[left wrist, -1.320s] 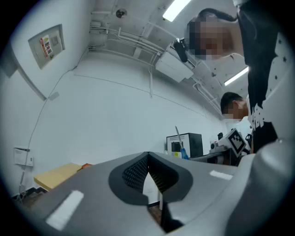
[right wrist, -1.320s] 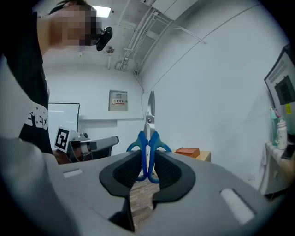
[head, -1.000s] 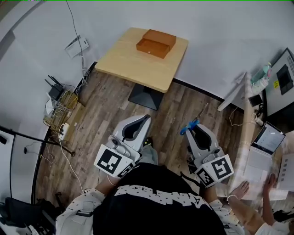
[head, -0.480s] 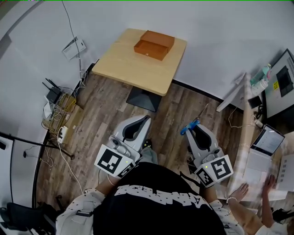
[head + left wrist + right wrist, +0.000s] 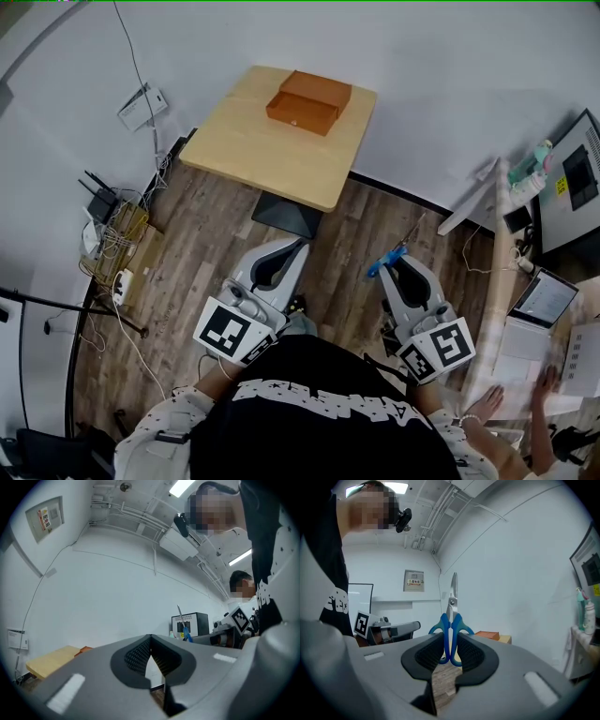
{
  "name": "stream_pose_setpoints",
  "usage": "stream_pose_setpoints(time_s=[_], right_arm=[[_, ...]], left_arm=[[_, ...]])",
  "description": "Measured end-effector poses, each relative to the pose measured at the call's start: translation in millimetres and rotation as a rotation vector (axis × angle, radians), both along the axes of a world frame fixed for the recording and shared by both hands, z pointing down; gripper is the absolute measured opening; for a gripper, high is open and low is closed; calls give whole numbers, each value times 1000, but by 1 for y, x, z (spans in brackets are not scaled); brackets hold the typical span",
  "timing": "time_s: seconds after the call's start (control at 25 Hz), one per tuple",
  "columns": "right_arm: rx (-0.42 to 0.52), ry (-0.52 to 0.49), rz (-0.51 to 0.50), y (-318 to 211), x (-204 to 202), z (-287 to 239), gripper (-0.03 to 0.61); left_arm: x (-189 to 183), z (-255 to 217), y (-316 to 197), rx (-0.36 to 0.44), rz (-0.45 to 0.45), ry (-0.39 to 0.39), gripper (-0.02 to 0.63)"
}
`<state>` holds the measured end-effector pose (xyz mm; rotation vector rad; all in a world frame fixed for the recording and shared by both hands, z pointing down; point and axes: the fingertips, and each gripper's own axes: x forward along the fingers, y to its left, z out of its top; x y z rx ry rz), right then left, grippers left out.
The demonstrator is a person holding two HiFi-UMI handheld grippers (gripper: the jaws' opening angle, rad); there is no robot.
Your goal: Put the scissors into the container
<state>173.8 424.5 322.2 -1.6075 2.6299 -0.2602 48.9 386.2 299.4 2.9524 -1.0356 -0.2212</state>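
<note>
Right tool (image 5: 450,656): jaws clenched on the blue handles of the scissors (image 5: 451,620). The scissors stand upright between the ribbed pads, with the closed metal blades pointing away from the tool. In the head view the scissors project from the tool's tip toward 1 o'clock, above the wooden floor (image 5: 356,234).

Left tool (image 5: 150,654): jaws closed together at the tips, with nothing between them. It is held beside the right tool, at its 9 o'clock in the head view.

Container (image 5: 309,101): a brown open box, resting on the light wooden surface (image 5: 262,155) near that surface's far edge. It lies at 12 o'clock from the person, well apart from both tools. The scissors are not in the container; they are held in the right tool, close to the person's body
</note>
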Motion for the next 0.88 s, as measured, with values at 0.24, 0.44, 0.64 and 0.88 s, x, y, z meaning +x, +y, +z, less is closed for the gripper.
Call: stream_pose_setpoints(time_s=[0.24, 0.44, 0.64, 0.88], right_arm=[[-7, -8, -4, -29, 1, 1, 103], [-9, -3, -3, -49, 3, 2, 103], [-18, -3, 19, -66, 13, 5, 103], [-25, 6, 33, -87, 17, 1, 103]], left_arm=[[1, 3, -28, -15, -3, -12, 0], [5, 4, -50, -13, 6, -13, 0], [16, 8, -69, -24, 31, -15, 0], [19, 4, -92, -29, 45, -8, 0]])
